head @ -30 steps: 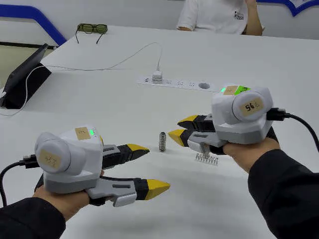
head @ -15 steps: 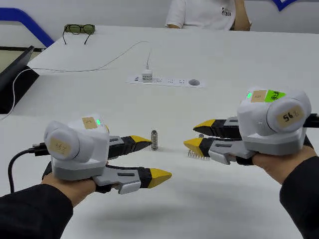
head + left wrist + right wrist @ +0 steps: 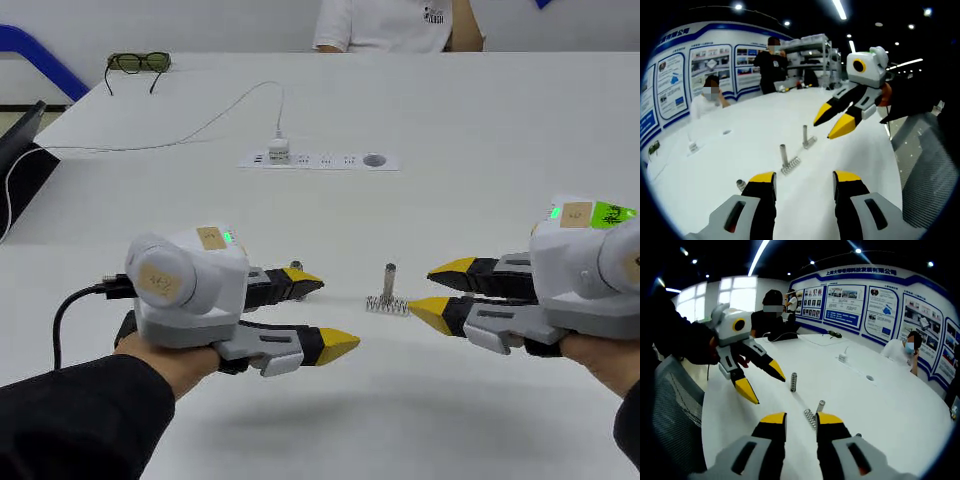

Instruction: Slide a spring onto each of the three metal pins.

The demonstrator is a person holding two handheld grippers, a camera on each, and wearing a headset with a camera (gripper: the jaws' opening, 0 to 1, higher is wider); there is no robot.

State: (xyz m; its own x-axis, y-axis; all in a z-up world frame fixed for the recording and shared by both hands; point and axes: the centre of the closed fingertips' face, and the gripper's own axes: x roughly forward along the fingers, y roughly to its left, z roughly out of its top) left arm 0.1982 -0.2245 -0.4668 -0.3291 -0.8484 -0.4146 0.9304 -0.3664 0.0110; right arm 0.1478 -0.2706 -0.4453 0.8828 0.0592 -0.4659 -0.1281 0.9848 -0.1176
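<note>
Though one silver metal pin (image 3: 793, 382) is sprung, a loose wire spring (image 3: 387, 305) lies unfitted — left tool (image 3: 335, 313), right tool (image 3: 422, 288) gape empty.

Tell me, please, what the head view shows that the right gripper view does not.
Head view: the white body and green light of the right hand-held gripper, seen from above. Right gripper view: a clear look at a pin wearing its spring, plus blue wall posters. Both: the left hand-held gripper, jaws open, a bare upright pin with a loose spring lying beside it, and the power strip.
</note>
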